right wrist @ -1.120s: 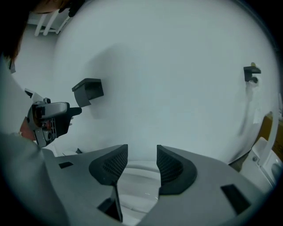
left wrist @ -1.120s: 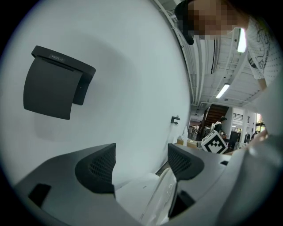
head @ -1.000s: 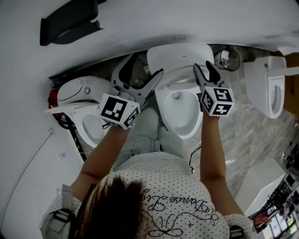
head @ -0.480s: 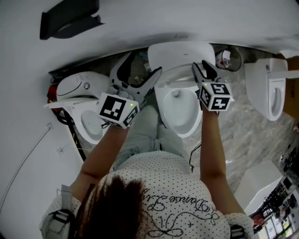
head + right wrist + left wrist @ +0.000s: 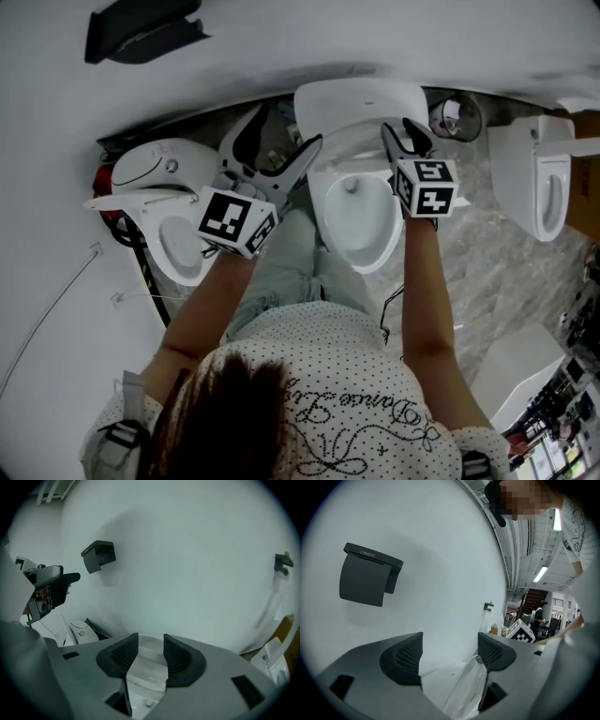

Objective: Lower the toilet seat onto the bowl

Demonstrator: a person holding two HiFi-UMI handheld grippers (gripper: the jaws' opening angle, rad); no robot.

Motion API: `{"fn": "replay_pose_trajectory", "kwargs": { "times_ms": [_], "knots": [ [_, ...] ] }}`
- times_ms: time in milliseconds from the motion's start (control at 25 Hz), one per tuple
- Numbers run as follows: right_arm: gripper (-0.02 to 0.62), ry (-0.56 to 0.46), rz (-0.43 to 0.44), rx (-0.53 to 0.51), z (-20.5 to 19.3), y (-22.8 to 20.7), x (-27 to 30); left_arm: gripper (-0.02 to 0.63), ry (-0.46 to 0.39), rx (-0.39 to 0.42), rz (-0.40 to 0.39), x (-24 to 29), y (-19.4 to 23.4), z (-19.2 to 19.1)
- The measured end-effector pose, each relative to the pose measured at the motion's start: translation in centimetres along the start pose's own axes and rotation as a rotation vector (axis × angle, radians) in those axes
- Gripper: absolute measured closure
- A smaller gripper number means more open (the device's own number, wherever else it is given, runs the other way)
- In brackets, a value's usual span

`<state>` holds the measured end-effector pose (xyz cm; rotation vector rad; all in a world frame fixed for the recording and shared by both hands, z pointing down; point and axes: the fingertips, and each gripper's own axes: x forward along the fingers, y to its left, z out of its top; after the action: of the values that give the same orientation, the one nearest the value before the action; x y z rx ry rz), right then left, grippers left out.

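Note:
The white toilet bowl (image 5: 356,225) stands in the middle of the head view, with its seat and lid (image 5: 361,108) raised against the wall. My right gripper (image 5: 401,133) is at the raised seat's right edge. In the right gripper view its pads (image 5: 151,651) stand close together with the white seat edge (image 5: 146,676) filling the gap between them. My left gripper (image 5: 277,141) hangs to the left of the bowl with its jaws wide apart. In the left gripper view (image 5: 447,651) a glossy white seat edge (image 5: 464,691) lies just by the right finger, not pinched.
A second toilet (image 5: 178,239) with a tilted lid stands to the left, a third (image 5: 539,178) to the right. A black box (image 5: 141,33) hangs on the white wall. The person's jeans-clad legs (image 5: 291,267) stand close before the bowl.
My right gripper has shifted a little up and to the left, in to the raised seat's edge. The left gripper has barely moved.

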<state>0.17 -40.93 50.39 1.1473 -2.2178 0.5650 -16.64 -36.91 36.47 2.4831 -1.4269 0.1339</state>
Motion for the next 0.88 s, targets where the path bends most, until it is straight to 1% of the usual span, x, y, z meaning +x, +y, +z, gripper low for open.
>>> {"fn": "replay_pose_trajectory", "kwargs": {
  "times_ms": [280, 560, 880],
  "knots": [
    [0.426, -0.002, 0.021, -0.015, -1.6, 1.0, -2.6, 0.255, -0.012, 0.008, -0.002, -1.4, -2.3, 0.0],
    [0.439, -0.016, 0.038, -0.018, -3.8, 2.3, -5.8, 0.255, -0.023, 0.012, -0.023, -3.1, -5.6, -0.2],
    [0.486, -0.014, 0.037, -0.088, -6.7, 4.9, -9.4, 0.255, -0.050, 0.026, -0.018, -6.6, -9.1, -0.5]
  ]
}}
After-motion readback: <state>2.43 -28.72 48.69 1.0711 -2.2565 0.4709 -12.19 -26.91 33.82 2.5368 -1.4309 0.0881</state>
